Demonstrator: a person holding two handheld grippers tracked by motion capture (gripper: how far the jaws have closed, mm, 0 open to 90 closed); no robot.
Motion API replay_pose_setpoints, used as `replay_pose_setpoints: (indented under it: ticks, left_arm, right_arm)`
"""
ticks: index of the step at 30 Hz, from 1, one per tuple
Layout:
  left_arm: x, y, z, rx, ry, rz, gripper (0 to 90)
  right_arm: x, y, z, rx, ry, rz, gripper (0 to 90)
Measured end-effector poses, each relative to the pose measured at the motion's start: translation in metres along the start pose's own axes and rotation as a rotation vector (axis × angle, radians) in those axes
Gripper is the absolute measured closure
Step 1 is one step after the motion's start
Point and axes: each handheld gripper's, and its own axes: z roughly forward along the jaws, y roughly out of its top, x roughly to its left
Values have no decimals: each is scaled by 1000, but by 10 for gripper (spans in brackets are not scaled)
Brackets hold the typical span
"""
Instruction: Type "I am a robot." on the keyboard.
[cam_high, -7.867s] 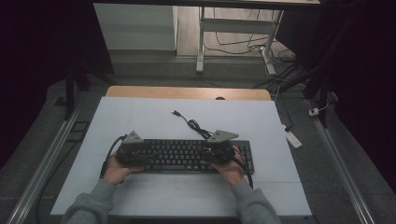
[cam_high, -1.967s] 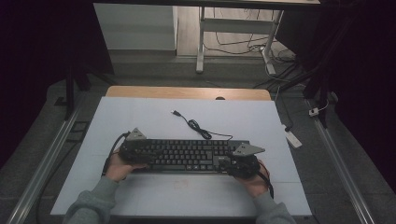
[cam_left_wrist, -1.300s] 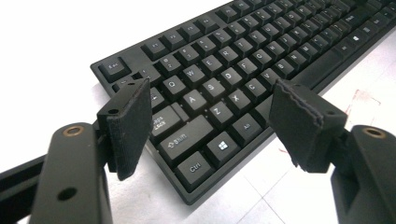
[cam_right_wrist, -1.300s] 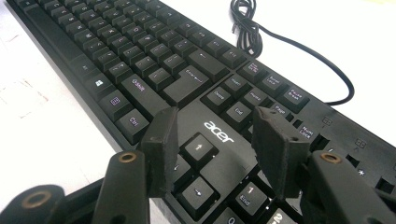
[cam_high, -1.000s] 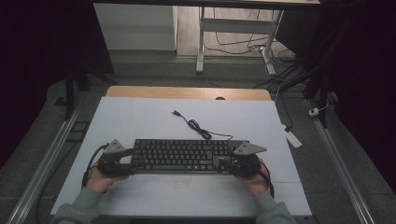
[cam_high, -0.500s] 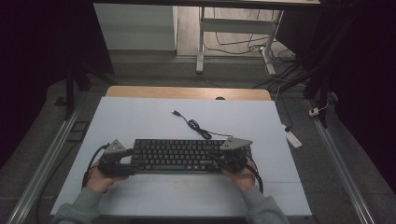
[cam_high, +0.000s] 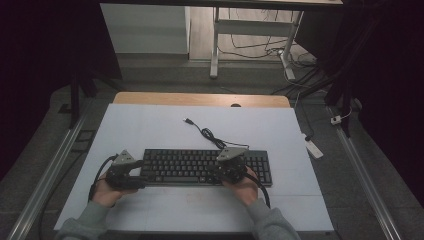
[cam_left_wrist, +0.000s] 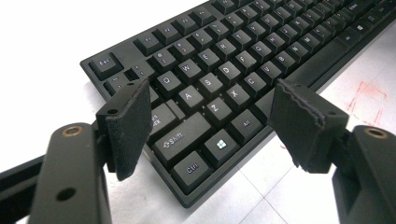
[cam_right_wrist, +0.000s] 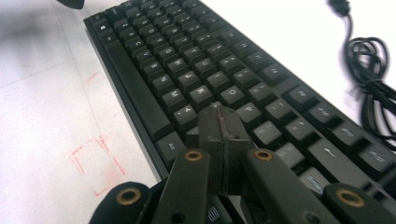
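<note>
Your right gripper (cam_right_wrist: 219, 122) has just been closing, and its jaws now meet pad to pad with nothing between them. In the high view it (cam_high: 231, 162) has slid in from the right end of the keyboard (cam_high: 206, 167) since a second ago and now hangs over the keys right of centre. In the right gripper view the joined tips sit low over the lower letter rows, just above the space bar (cam_right_wrist: 135, 91); whether they already touch a key, you cannot tell from here. Shut jaws over the keys make a single blunt tip, so the likely next step is pressing a key, not lifting the board.

Your left gripper (cam_left_wrist: 210, 114) stands wide open and holds nothing. Its pads straddle the lower left corner of the keyboard (cam_left_wrist: 224, 70), above the Shift, Ctrl and Windows keys, and in the high view it (cam_high: 123, 170) sits just off that left end, where it was a second ago.

The keyboard lies flat on the white table (cam_high: 150, 125), near your edge and square to it, in the same place as before. Its coiled cable (cam_high: 207, 134) trails away behind it, and the USB plug (cam_high: 188, 121) lies loose on the table, connected to nothing.
</note>
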Motion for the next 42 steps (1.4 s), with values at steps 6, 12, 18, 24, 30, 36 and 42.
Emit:
replay_pose_setpoints:
  ticks: [6, 12, 18, 24, 30, 36, 42]
  left_arm:
    - [-1, 0, 0, 1, 2, 1, 297]
    - [0, 0, 0, 1, 2, 5, 296]
    - [0, 0, 0, 1, 2, 6, 296]
    - [0, -1, -1, -1, 3, 6, 295]
    - [0, -1, 0, 2, 4, 9, 294]
    - [0, -1, -1, -3, 4, 7, 294]
    - [-1, -1, 0, 2, 6, 7, 291]
  right_arm:
    - [4, 3, 10, 15, 13, -12, 894]
    - [5, 4, 18, 34, 13, -18, 893]
    - [6, 5, 24, 46, 9, -21, 893]
    - [5, 3, 27, 53, 10, -20, 894]
    - [5, 3, 29, 59, 8, -26, 895]
    - [5, 5, 18, -2, -9, -27, 894]
    - [0, 5, 3, -54, -24, -11, 790]
